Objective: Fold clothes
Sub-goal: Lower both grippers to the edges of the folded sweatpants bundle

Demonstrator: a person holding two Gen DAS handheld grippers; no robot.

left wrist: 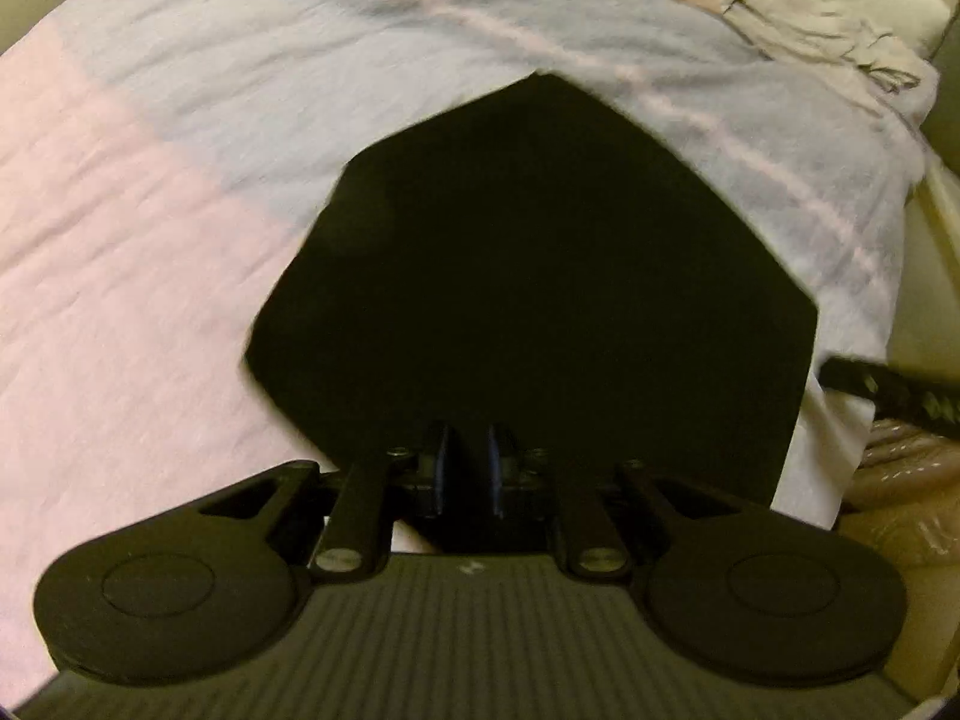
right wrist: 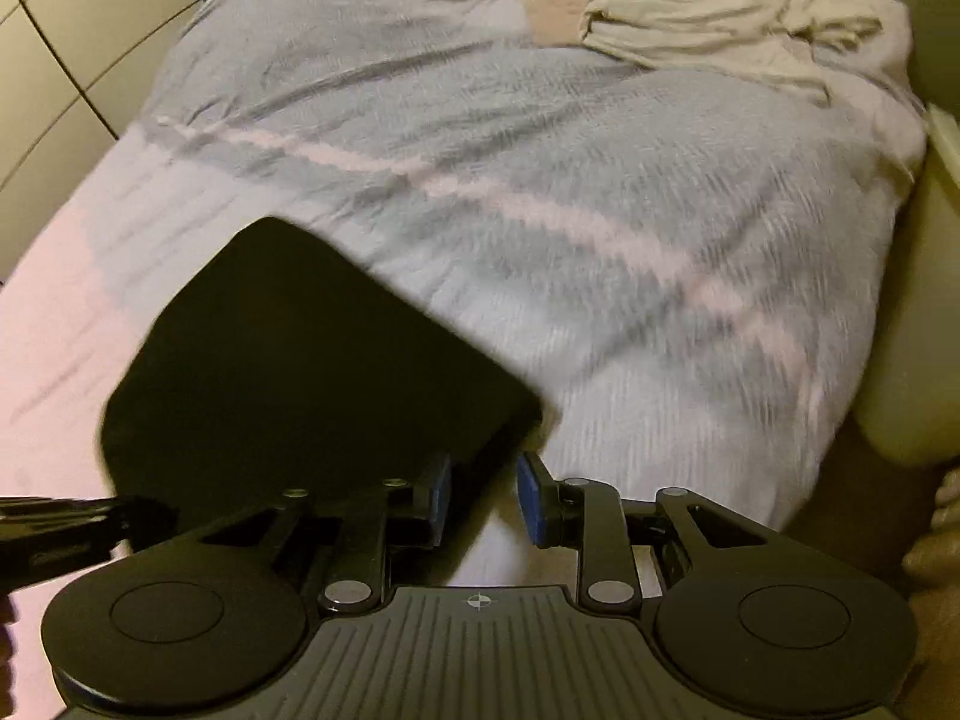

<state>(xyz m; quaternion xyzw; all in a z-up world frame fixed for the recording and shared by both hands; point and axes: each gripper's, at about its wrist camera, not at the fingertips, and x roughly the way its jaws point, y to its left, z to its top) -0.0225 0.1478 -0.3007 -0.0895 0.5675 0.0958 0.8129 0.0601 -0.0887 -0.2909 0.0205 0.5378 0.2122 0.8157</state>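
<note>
A black garment lies flat on the bed, folded into a broad panel with angled corners. My left gripper stands at its near edge, the blue pads nearly together with dark cloth in the narrow gap, shut on that edge. In the right wrist view the garment lies to the left, and the left gripper meets its lower left corner. My right gripper is open at the garment's right corner, with only pale bedding showing between its fingers. It also shows as a dark bar, the right gripper, beside the garment's right edge.
The bed carries a grey-blue cover with a pink stripe over a pink sheet. A crumpled pile of beige clothes lies at the far right. A cream bed edge runs along the right, and tiled floor lies to the left.
</note>
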